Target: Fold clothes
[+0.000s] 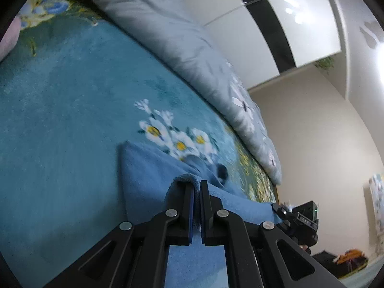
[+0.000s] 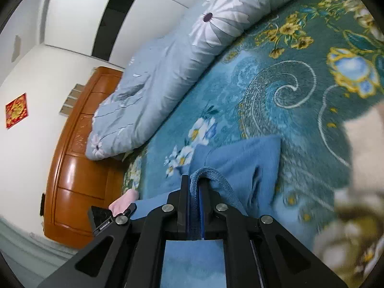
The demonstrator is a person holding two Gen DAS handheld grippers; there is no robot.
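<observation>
— Fingers (image 1: 184,206) of left gripper (image 1: 196,184) and right gripper (image 2: 194,180) pinched tight on blue garment's (image 2: 240,158) hem, rest draped over floral bedspread (image 1: 60,96).

— Could slip free or bunch if pulled unevenly.

Bed w/ teal floral plush blanket (image 1: 60,91), white-yellow flowers, swirl + gold motifs on right wrist view. Grey-blue quilt (image 2: 153,81) w/ white daisy print bunched along far edge of bed. Behind it glossy white wardrobe doors (image 1: 268,31) w/ black vertical strip, ceiling-light glare on them. Orange-brown wooden headboard (image 2: 79,168) at left end of bed. Cream wall (image 1: 307,124); red-gold square decoration (image 2: 16,110) on white wall far left. Pale floor (image 2: 21,249) near headboard. Dark bag-like clutter low right, blurred.
</observation>
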